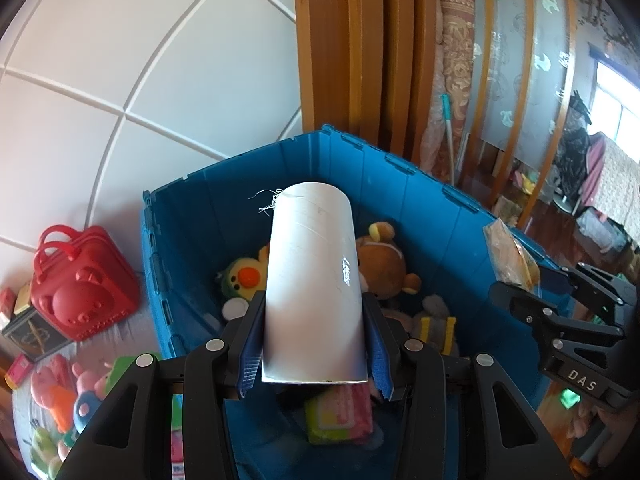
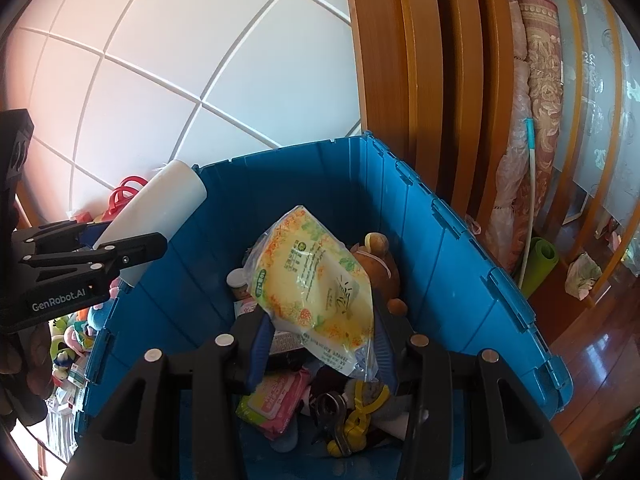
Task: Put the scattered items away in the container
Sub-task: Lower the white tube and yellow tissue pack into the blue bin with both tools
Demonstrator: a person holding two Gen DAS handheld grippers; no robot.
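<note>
My left gripper [image 1: 314, 344] is shut on a white cylinder [image 1: 314, 280], which it holds above the open blue crate [image 1: 240, 176]. In the right wrist view the same white cylinder [image 2: 160, 208] pokes over the crate's left wall [image 2: 192, 272]. A yellow printed plastic pouch [image 2: 320, 280] is clamped in my right gripper [image 2: 320, 336], over the crate's inside. That pouch [image 1: 510, 256] and the right gripper [image 1: 532, 292] also show at the right of the left wrist view. Inside the crate lie a brown plush bear [image 1: 380, 264], a green plush [image 1: 240, 276] and a pink wipes pack [image 2: 272, 400].
A red plastic case [image 1: 80, 284] and several small toys [image 1: 60, 400] sit on the floor left of the crate. Wooden door frames [image 2: 420, 80], a rolled carpet [image 2: 540, 100] and a green mat roll [image 2: 538, 264] stand behind and to the right. A white tiled wall [image 1: 140, 60] rises behind.
</note>
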